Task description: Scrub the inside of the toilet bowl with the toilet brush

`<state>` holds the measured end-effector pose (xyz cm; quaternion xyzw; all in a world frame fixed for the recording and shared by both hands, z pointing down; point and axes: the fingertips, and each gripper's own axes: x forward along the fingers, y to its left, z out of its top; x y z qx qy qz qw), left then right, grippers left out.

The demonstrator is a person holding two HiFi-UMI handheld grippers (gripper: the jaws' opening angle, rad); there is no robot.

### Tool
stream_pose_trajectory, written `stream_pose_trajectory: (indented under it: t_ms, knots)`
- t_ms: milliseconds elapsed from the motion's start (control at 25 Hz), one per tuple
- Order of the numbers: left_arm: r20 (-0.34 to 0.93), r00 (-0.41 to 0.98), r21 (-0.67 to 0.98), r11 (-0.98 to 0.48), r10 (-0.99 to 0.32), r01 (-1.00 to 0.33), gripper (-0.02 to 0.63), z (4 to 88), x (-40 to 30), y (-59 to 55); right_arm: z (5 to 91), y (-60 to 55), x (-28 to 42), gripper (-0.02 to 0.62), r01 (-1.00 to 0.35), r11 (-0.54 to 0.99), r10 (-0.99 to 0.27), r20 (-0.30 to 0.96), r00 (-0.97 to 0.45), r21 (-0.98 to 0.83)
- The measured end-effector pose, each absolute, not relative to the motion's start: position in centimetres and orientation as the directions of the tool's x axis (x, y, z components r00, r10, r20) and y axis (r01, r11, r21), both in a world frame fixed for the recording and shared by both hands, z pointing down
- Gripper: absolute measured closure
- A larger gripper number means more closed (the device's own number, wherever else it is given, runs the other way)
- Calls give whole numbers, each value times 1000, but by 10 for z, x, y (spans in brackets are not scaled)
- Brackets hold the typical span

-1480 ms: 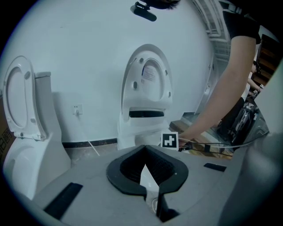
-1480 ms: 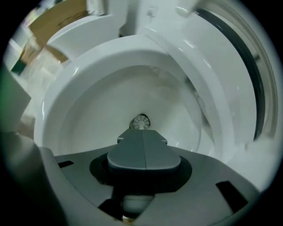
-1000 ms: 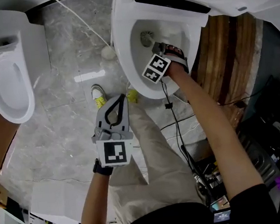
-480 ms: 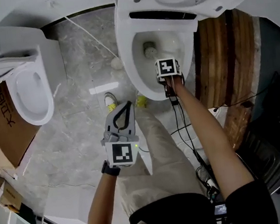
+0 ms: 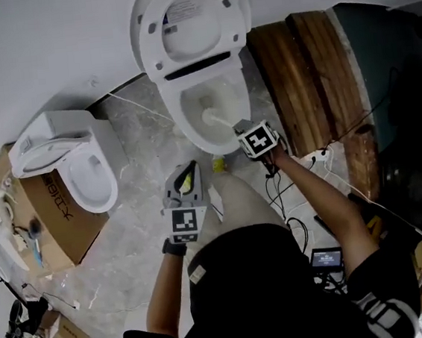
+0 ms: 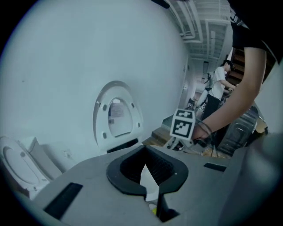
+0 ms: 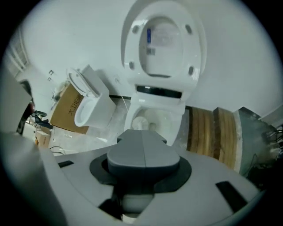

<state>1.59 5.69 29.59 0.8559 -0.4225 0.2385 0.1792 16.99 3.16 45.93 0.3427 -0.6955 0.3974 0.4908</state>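
The right claw is closed tight on the handle of the toilet brush, its two grey pads meeting along a centre seam. The brush slants down from the claw into the toilet bowl, and its white head lies against the inner surface near the bottom. The toilet lid stands raised against the wall. The left claw hangs above the marble floor, just short of the bowl's front, tips drawn together around nothing. A second toilet sits on a cardboard box to the left, and wooden planks lie to the right.
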Motion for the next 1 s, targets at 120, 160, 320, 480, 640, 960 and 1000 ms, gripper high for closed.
stream_pose_trajectory:
  t_ms: [120,160,320,480,640,960,1000]
  knots:
    - [515,534,65,-590,-671,-804,588,247,29,36,376,17,197,434,-870,475,-231,936,-265,-129]
    - [500,540,51,-600,-677,-799,588,233,33,32,349,16,202,434,-877,465,-269,924,-272,-122]
    - [430,575,-38,-650,-696,-759,588,182,45,24,254,17,212,434,-897,428,-422,854,-305,-109]
    - [297,594,-118,-646,-748,-754,588,137,44,12,191,19,219,434,-909,417,-557,782,-279,-27]
    - [164,594,-175,-616,-788,-768,588,100,30,2,162,27,217,434,-917,397,-622,748,-233,45]
    - [51,530,-140,-531,-847,-835,588,60,-15,-24,144,29,197,434,-904,421,-629,743,-231,75]
    - [35,530,-135,-529,-847,-838,588,56,-19,-24,142,32,196,434,-905,418,-630,744,-222,84]
